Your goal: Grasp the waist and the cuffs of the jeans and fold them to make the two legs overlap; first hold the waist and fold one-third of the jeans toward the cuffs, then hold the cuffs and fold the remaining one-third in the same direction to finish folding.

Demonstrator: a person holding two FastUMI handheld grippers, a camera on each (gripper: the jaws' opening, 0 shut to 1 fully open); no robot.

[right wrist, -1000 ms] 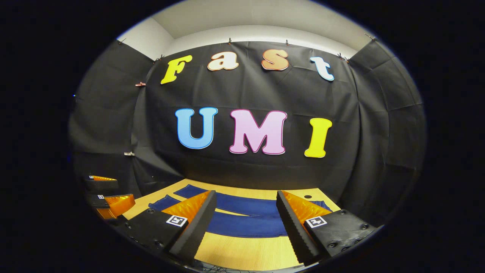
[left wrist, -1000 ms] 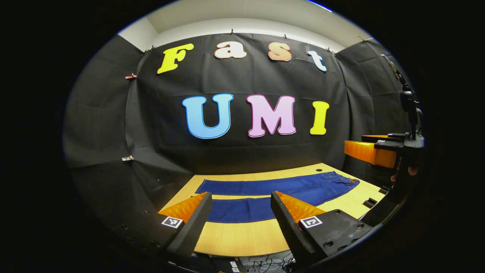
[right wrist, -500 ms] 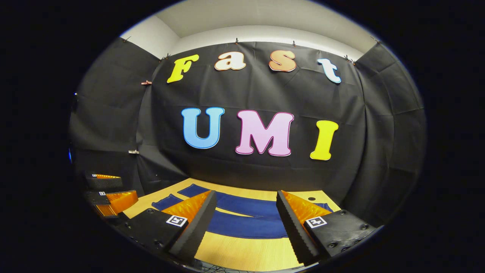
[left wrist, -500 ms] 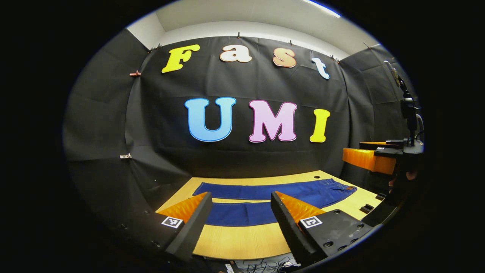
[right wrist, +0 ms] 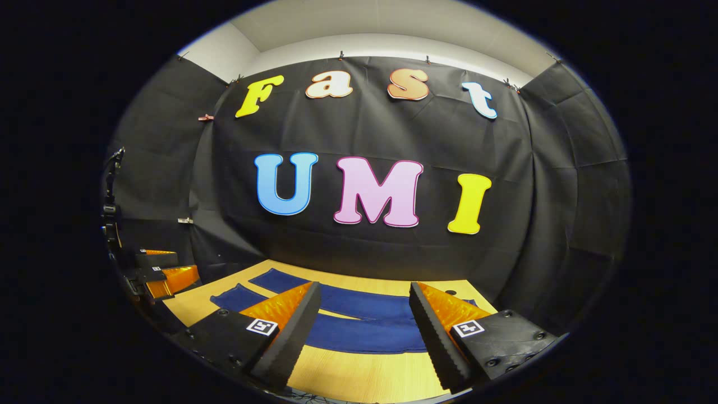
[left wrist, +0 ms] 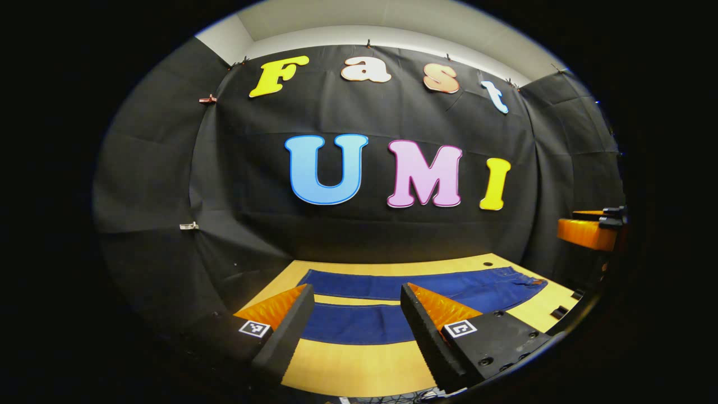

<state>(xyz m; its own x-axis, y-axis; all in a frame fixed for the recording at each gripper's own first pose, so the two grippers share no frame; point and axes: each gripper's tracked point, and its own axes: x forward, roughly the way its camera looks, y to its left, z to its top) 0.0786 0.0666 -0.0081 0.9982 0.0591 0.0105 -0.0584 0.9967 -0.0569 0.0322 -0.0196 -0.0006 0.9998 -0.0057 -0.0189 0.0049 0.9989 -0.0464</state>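
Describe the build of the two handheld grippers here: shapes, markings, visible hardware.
The left gripper and the right gripper match: two wedge-shaped fingers tapering forward, with ridged inner faces. Each finger sits on a black block with round screw holes and carries a small square black-and-white marker tag.

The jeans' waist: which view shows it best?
The left gripper view: the jeans lie flat on the table, their waist in plain sight at right. In the right gripper view the waist hides behind a finger.
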